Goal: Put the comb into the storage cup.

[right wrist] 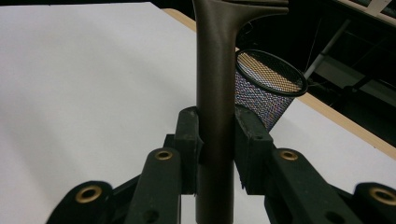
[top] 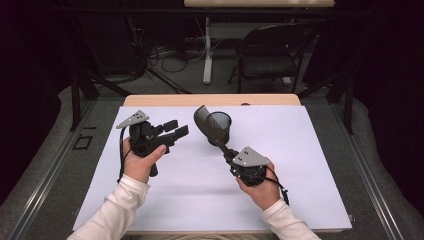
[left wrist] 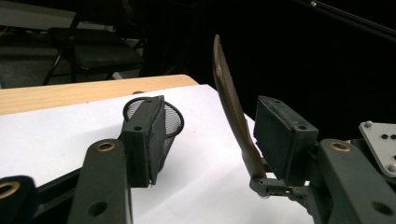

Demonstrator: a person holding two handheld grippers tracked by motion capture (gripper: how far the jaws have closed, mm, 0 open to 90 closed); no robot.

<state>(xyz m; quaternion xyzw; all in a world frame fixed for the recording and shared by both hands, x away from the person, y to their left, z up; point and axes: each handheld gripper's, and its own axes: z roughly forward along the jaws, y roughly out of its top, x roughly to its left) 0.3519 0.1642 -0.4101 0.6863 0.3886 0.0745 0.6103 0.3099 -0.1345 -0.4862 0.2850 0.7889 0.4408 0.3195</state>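
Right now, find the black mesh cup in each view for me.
High view: the mesh cup stands mid-table, behind the spatula.
Left gripper view: left of centre, partly behind a jaw.
Right gripper view: right of centre, behind the spatula's handle.
Shared landmark: the spatula, clamped in the right hand-held gripper.

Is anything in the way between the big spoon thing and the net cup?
Nothing visible. The right gripper clamps the dark spatula by its handle, with the blade right beside the mesh cup, whose open mouth looks empty. The left gripper hovers open, off to the side.
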